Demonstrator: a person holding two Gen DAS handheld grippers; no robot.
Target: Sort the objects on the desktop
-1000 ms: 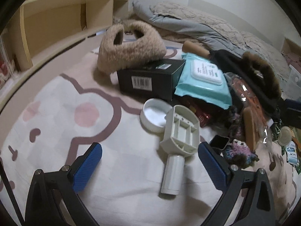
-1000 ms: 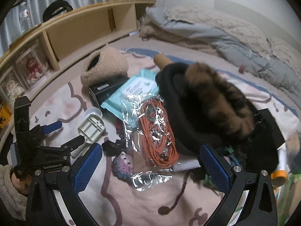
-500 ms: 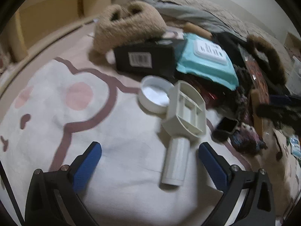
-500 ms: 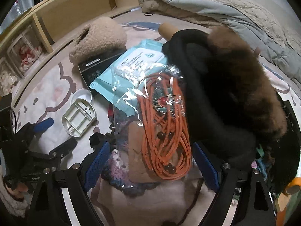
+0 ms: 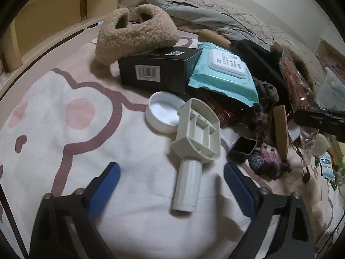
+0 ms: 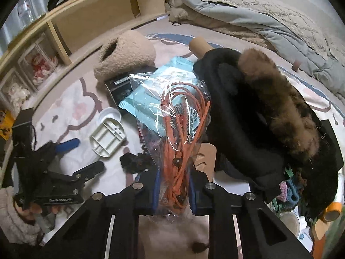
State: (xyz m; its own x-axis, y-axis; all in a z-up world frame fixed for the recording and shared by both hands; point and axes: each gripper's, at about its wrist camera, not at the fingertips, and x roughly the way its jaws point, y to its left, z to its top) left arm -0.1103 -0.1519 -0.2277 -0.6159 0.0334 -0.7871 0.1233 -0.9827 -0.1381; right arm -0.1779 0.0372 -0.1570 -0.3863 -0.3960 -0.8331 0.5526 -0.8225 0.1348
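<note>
I have the right claw [image 6: 173, 191] pinched on the clear bag of orange cord [image 6: 181, 133], its lower end squeezed between the blue pads while the rest stands up ahead of the claw, over the teal wipes pack [image 6: 148, 90]. So I judge the pick is made and the carry comes next: lift it free of the black fur-trimmed garment [image 6: 258, 116] just to its right, then find its place. My left claw [image 5: 171, 191] is spread wide and empty, the cream plastic holder [image 5: 195, 142] lying between its pads, handle toward me. Half a second ago the right pads stood apart either side of the bag; now they have closed on it
</note>
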